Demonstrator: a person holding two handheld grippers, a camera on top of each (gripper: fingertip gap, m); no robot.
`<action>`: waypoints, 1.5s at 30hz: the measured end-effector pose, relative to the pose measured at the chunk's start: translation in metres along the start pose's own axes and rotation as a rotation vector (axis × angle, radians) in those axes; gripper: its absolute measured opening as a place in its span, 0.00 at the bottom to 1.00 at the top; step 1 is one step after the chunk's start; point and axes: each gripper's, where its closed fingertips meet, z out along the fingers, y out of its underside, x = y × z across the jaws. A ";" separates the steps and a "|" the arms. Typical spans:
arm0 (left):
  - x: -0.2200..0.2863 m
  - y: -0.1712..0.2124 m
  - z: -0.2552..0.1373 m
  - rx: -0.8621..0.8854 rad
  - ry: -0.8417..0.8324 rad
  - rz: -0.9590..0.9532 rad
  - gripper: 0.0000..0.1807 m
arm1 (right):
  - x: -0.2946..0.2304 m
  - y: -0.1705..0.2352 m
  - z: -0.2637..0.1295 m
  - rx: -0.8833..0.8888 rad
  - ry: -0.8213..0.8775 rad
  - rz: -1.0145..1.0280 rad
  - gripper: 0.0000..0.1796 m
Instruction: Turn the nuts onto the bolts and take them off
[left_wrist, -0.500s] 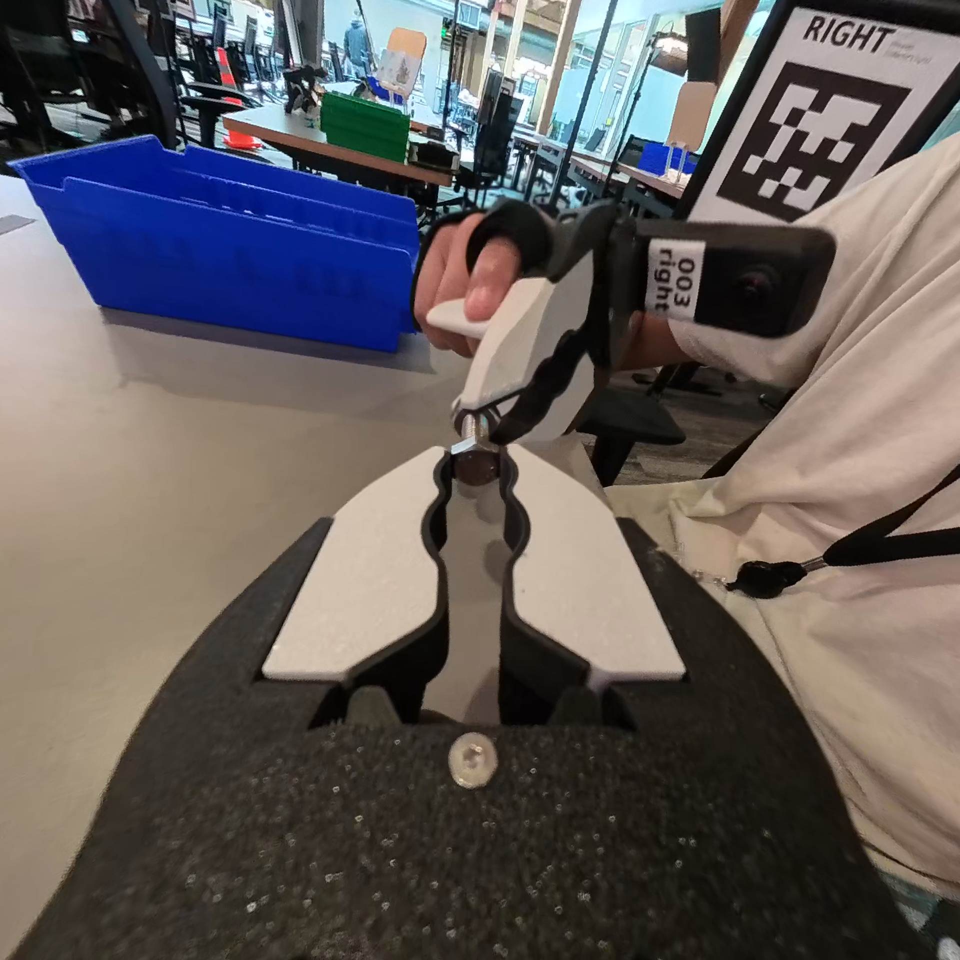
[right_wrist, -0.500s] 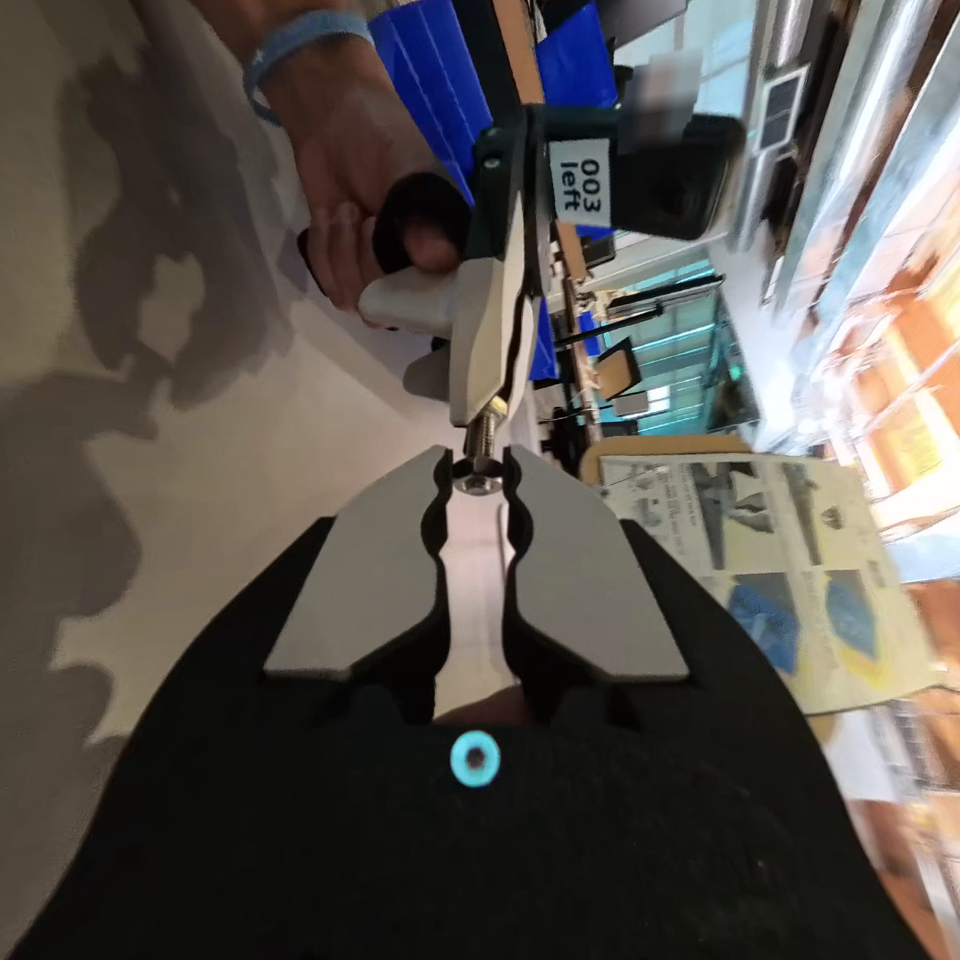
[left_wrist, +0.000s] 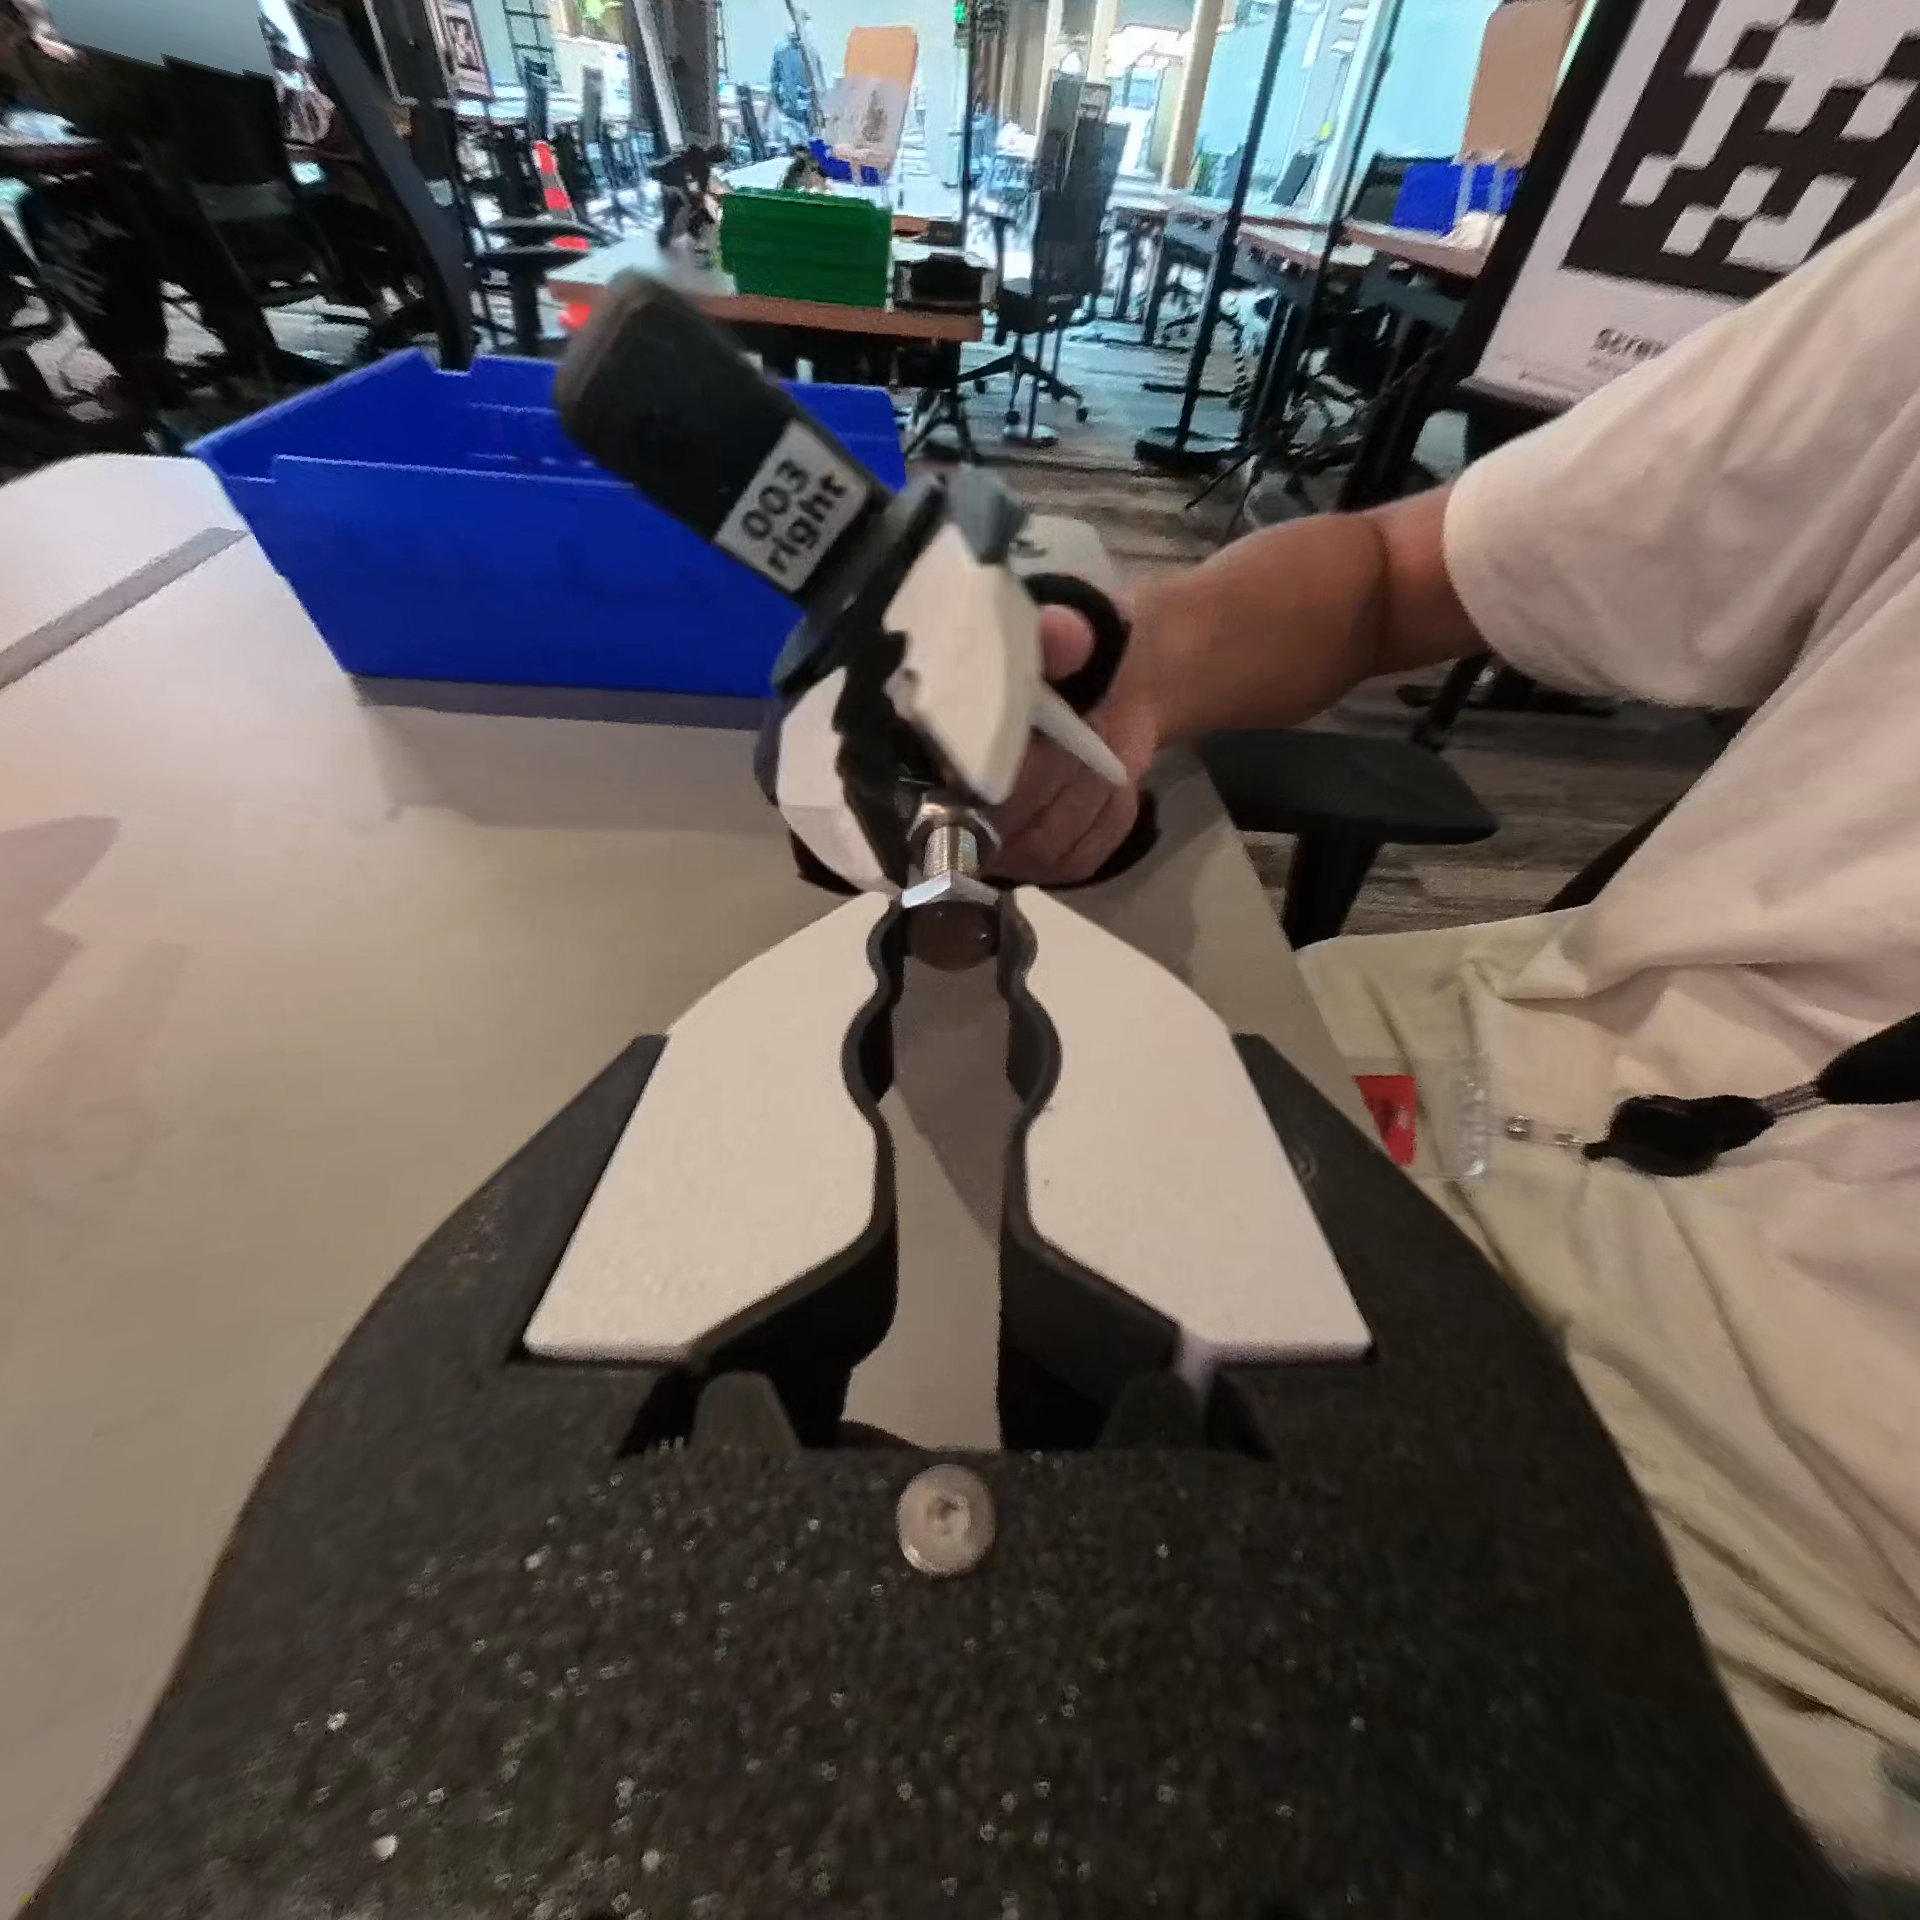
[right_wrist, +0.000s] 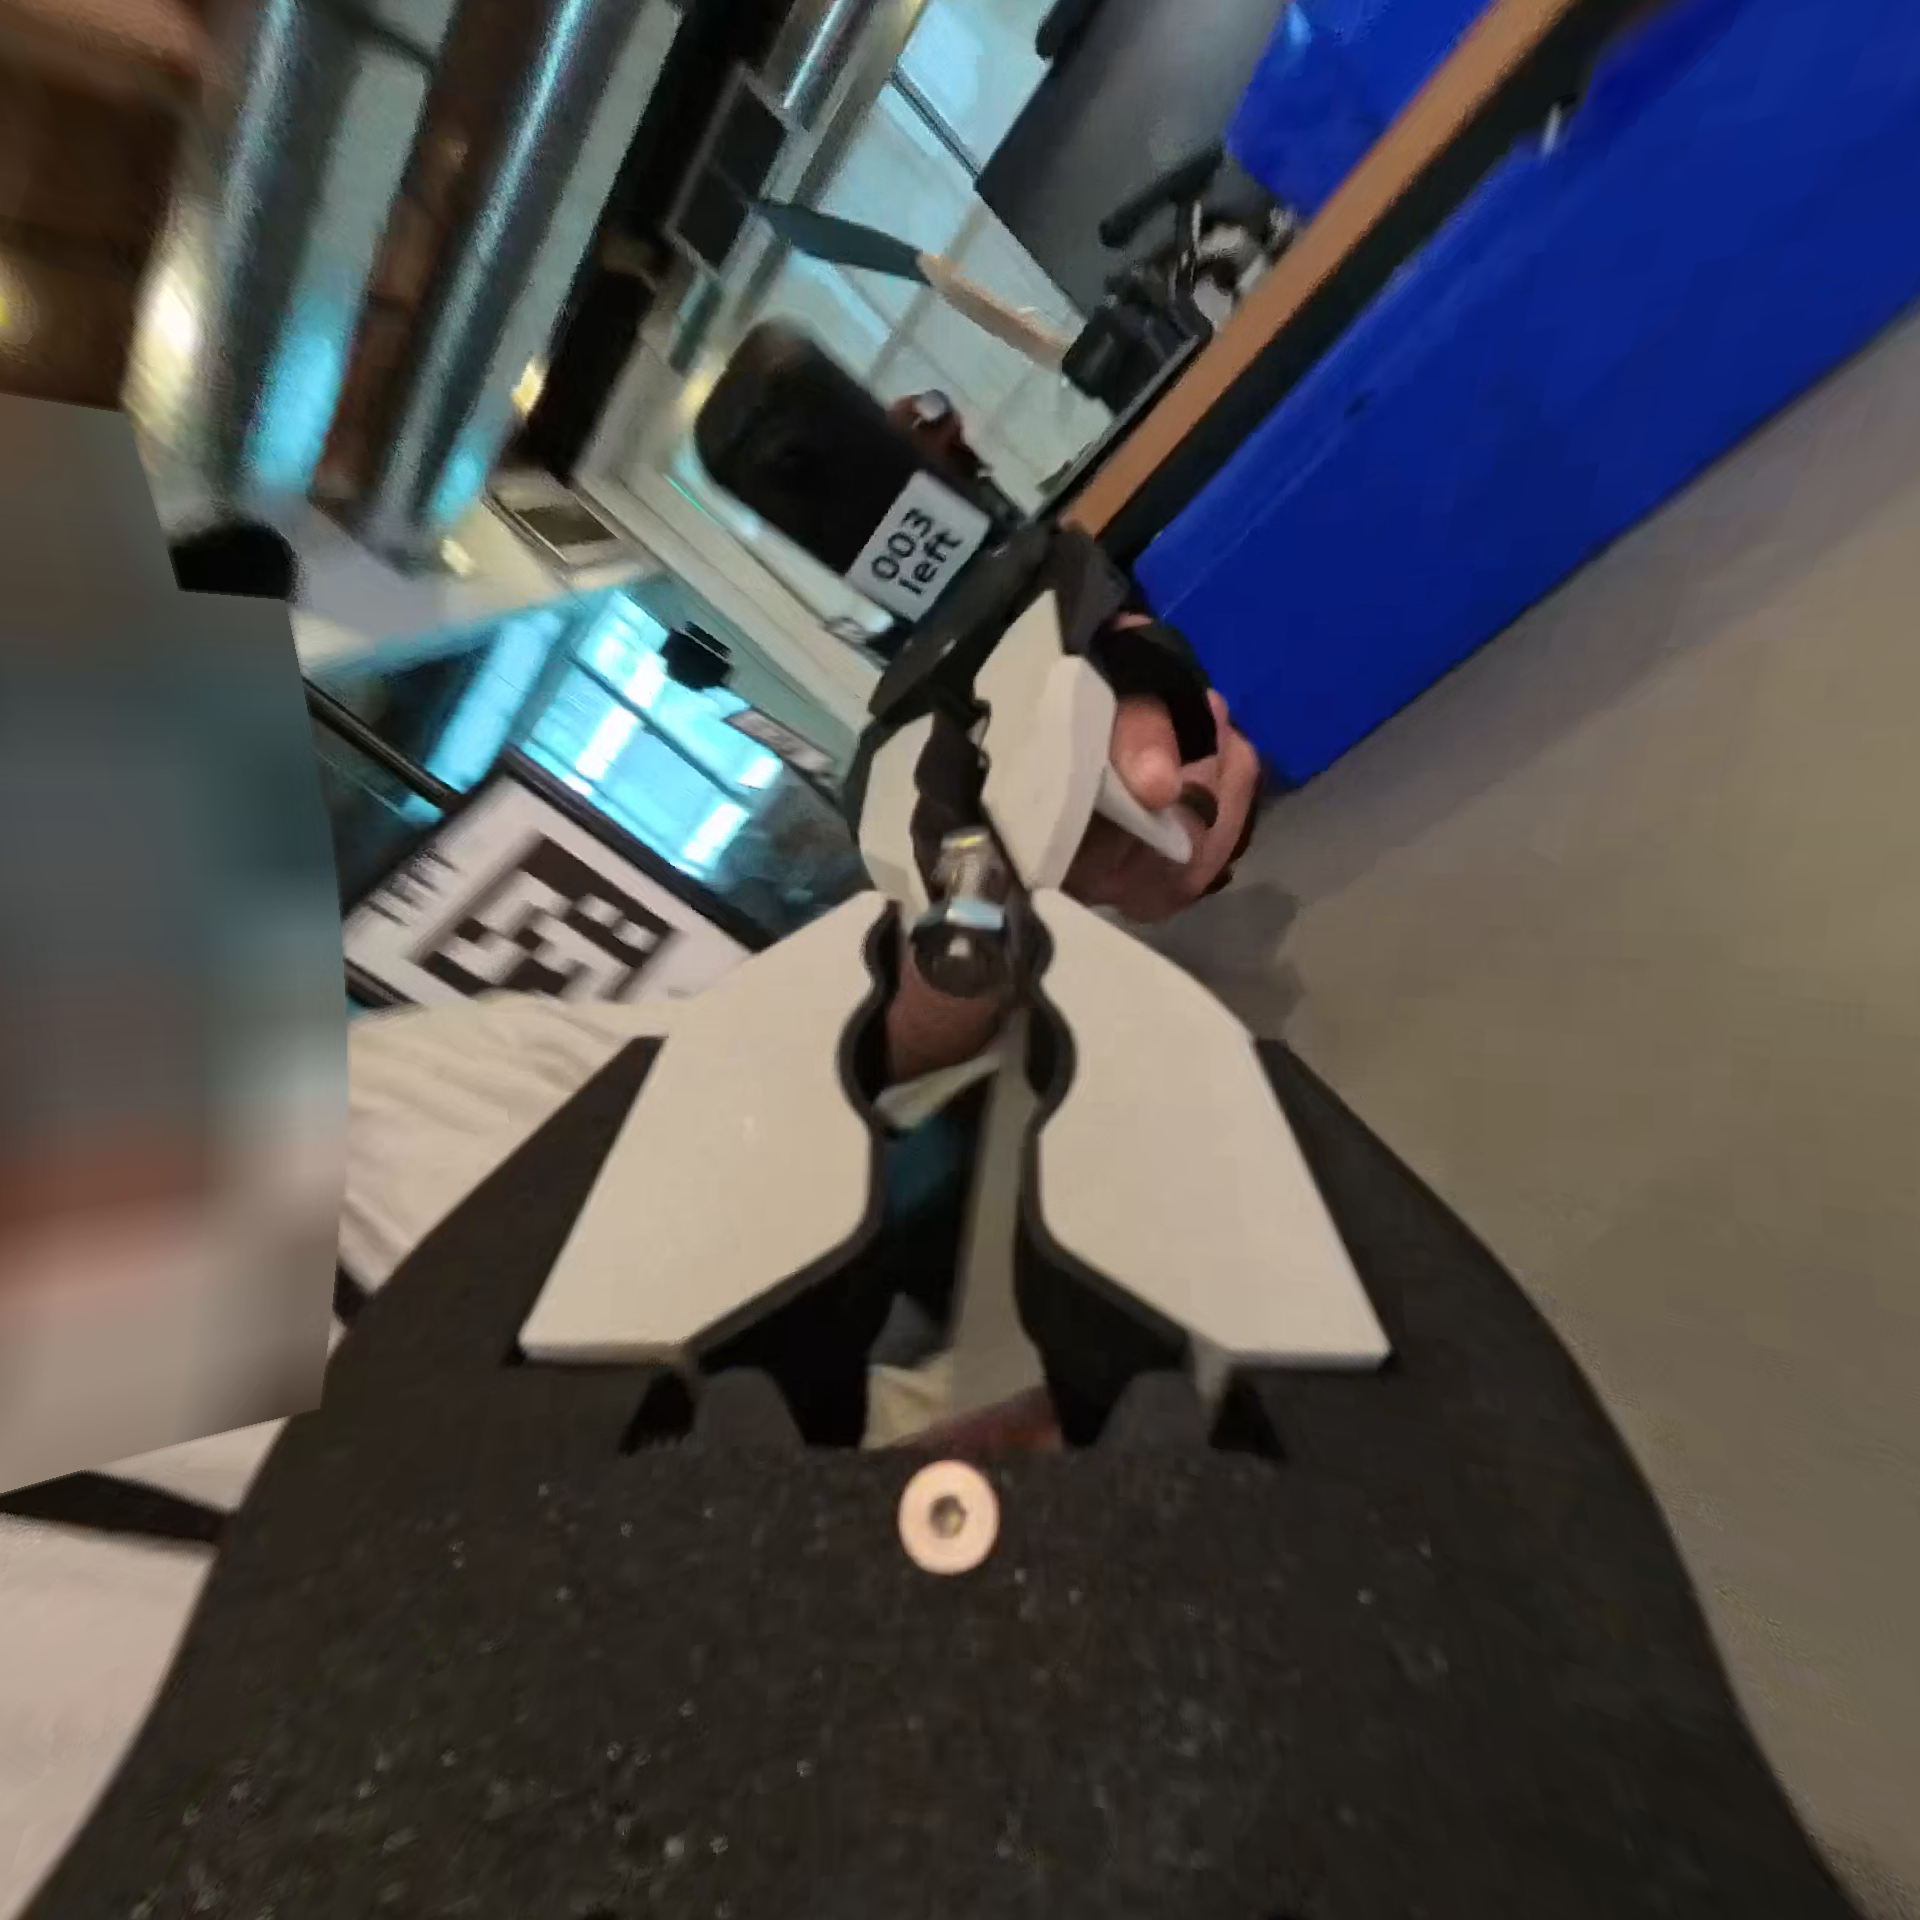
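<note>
Beyond the pale grey bench (left_wrist: 312, 935) stretches a busy workshop of desks and black chairs. On the bench, behind the two claws, stands a blue bin (left_wrist: 499, 561); its contents cannot be made out from either view. Farther behind the bin, green trays (left_wrist: 805, 244) are stacked on a wooden desk.

Nearer than the bin and above the bench edge, the left claw (left_wrist: 948, 935) is closed on the hexagonal head of a steel bolt (left_wrist: 951, 847), whose threaded shank points away toward the right claw (left_wrist: 925, 821). That right claw is clamped on a nut (right_wrist: 961, 914) sitting on the bolt's shank. A person's hand (left_wrist: 1081, 769) grips the right claw's handle, and another hand (right_wrist: 1174, 810) holds the left one, just in front of the bin.
</note>
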 end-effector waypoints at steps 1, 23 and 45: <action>-0.002 -0.003 -0.003 0.021 -0.001 -0.018 0.09 | -0.002 0.002 0.000 -0.003 0.048 -0.152 0.22; -0.002 0.003 -0.002 0.034 0.077 -0.127 0.09 | 0.017 0.003 0.000 -0.430 0.565 -1.187 0.10; -0.008 -0.006 -0.013 0.090 0.069 -0.167 0.09 | 0.041 0.000 -0.030 -0.402 0.813 -1.511 0.32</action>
